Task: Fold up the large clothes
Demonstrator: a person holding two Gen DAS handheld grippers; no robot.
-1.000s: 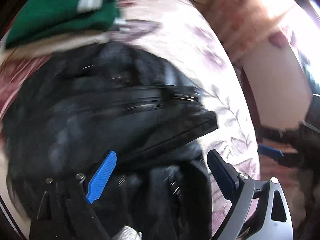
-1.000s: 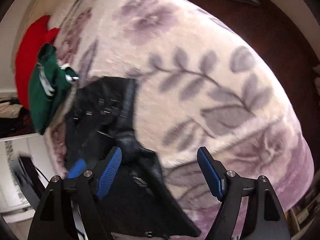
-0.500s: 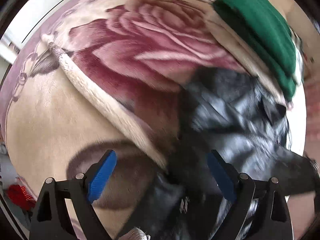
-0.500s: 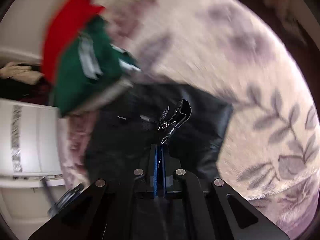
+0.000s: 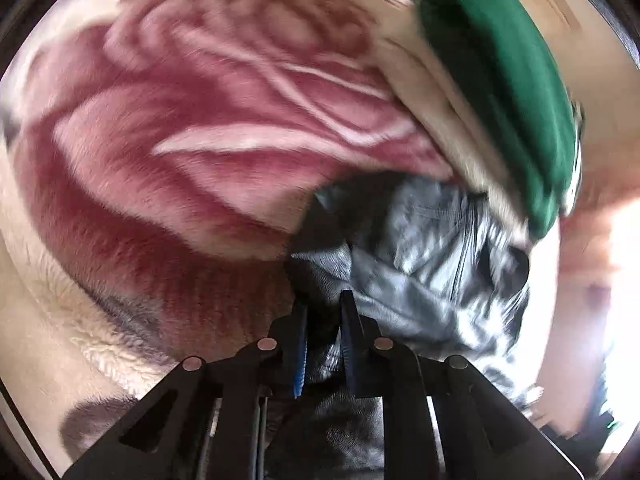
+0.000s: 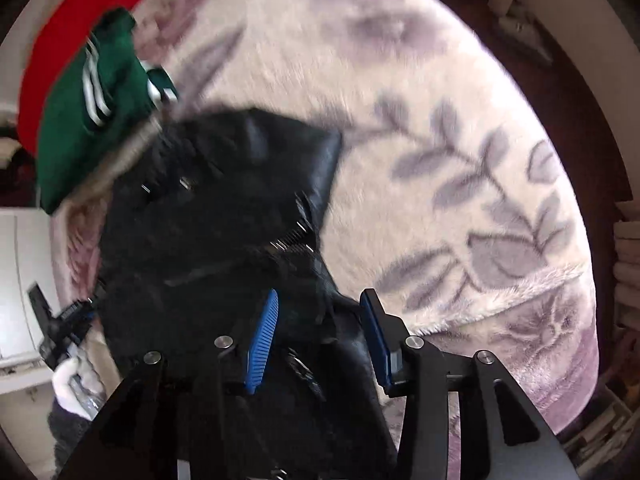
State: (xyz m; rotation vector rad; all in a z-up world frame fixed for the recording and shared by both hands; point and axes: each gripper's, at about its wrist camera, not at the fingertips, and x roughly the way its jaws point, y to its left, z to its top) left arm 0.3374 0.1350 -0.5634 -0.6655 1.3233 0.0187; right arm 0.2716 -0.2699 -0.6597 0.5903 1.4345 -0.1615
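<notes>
Black leather folds of a zippered jacket (image 6: 216, 216) lie heaped on a plush floral blanket (image 6: 420, 128) near its edge, a metal zipper catching light down the front. The left gripper (image 5: 323, 320), its jaws having just closed, pinches a fold at the jacket's edge where a large pink rose is printed on the blanket. The right gripper (image 6: 318, 320), jaws having just been opening, stands parted over the jacket with dark leather between the blue pads (image 6: 262, 340), not pressed. A folded green garment (image 6: 88, 112) with white stripes sits on a red one (image 6: 52, 52) beside the jacket. No lettering or brand can be read; both views are blurred.
</notes>
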